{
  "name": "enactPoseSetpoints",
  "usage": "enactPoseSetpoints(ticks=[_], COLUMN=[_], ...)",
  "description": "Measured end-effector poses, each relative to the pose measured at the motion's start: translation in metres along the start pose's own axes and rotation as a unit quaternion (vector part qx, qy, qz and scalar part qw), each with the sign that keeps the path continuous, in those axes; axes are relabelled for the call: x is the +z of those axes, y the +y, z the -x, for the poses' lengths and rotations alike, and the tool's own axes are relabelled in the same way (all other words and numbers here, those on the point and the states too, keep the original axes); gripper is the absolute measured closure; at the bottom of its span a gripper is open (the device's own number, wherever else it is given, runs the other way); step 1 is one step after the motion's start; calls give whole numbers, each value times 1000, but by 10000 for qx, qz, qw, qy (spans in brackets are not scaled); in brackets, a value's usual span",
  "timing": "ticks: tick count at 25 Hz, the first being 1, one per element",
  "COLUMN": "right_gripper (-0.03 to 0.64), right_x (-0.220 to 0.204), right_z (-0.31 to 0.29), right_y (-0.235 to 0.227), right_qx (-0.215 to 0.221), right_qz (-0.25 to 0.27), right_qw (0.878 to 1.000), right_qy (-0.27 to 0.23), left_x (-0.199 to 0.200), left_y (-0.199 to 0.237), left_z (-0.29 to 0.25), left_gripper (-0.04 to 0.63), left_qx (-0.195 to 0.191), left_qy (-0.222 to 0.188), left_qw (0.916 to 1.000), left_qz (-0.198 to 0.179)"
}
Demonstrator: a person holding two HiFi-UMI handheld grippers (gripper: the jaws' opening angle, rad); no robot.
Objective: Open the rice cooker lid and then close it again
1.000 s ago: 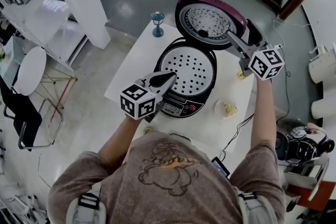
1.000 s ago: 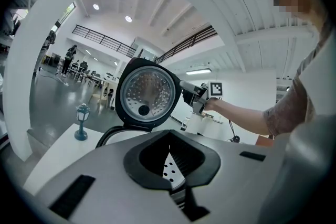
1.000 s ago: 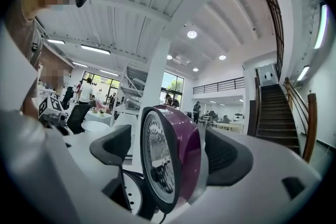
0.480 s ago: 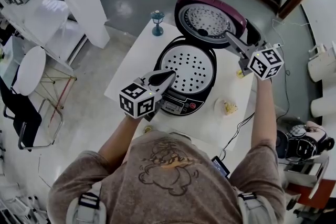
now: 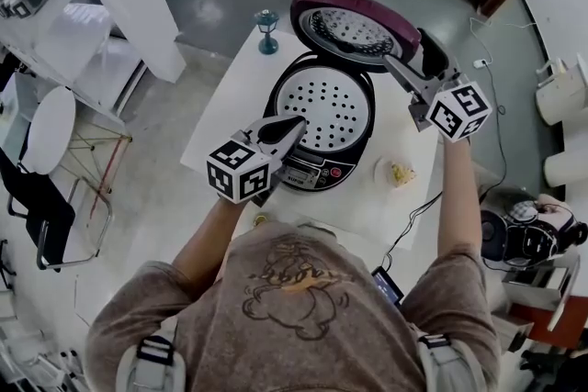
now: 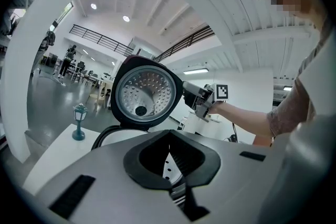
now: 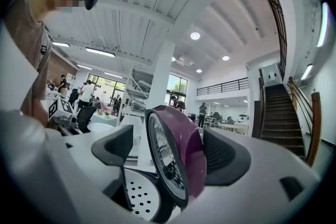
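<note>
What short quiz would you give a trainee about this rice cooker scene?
1. True or false: the round purple lid of the black rice cooker stands open.
2. What sits between the right gripper's jaws? A) a green lantern ornament B) the lid's edge C) nothing
3. Fill in: the silvery tray over the cooker's mouth is full of small ___.
Key: 1 true. 2 B; the jaws have just been closing but stand apart round it. 3 holes.

No readable text, labels or numbers
</note>
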State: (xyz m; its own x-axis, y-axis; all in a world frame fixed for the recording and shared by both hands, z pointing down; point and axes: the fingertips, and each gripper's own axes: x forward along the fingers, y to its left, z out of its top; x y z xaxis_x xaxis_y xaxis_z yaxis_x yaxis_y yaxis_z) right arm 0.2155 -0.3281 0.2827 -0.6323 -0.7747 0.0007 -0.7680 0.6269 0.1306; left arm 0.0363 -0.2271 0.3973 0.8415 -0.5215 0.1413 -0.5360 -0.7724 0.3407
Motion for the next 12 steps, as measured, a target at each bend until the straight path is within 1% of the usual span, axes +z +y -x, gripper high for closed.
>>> enactPoseSetpoints(ticks=[8, 12], right_gripper=[219, 229], right_x=[-5, -8], right_z=[13, 21], right_y=[24, 38], right_qx=[43, 118], right_qz=[-68, -134], right_qw=[10000, 9998], right_qy=[-5, -16], left_x=[-7, -12], left_y=[-5, -10], left_z=[2, 4], left_gripper=[574, 574], left_qx=[-89, -134], left_qy=[64, 152], left_qw=[9999, 9998], left_qz=[26, -40])
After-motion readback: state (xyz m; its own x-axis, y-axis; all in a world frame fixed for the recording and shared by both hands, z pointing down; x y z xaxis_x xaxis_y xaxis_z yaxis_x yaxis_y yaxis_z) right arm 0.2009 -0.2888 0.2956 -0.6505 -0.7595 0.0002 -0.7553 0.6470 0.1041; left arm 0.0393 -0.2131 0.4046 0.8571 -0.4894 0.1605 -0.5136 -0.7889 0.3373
